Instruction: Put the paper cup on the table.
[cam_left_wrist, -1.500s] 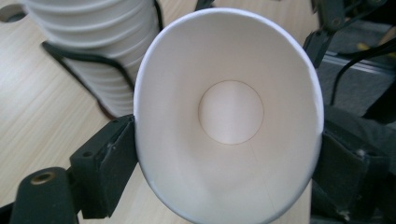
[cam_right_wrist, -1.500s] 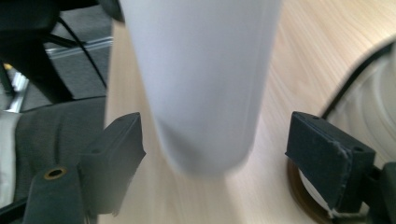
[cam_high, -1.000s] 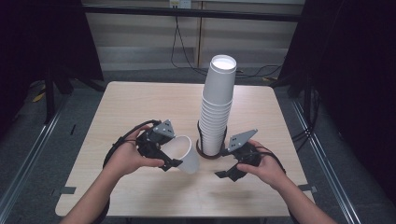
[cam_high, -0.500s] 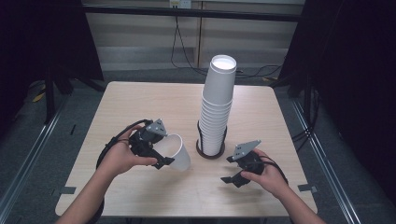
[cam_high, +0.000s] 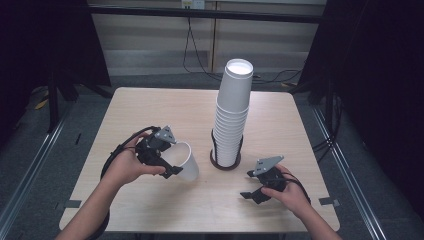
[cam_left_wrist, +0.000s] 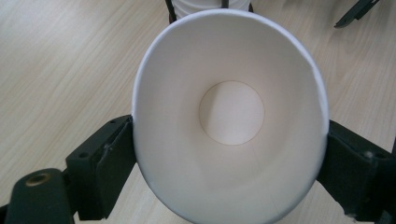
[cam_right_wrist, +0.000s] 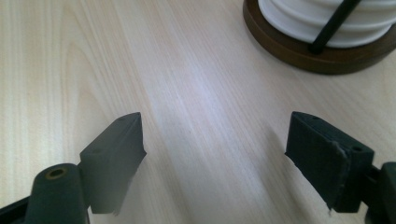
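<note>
Left hand-held gripper (cam_high: 172, 162) clamps a single white paper cup (cam_high: 184, 161) across its rim, squashing it oval; its jaws have just been easing apart, pads touching the cup wall. Cup axis lies nearly level, base pointing right toward the tall stack of white paper cups (cam_high: 232, 115) in its dark ring holder, just beside it. Right hand-held gripper (cam_high: 254, 192) sits low over the pale wooden worktop (cam_high: 150, 107), jaws wide, empty.

It looked like a lab recording bay: a bare wooden table (cam_high: 150, 107) stood between dark curtains (cam_high: 45, 40), with floor rails (cam_high: 30, 165) alongside and cables (cam_high: 192, 50) hanging behind.
</note>
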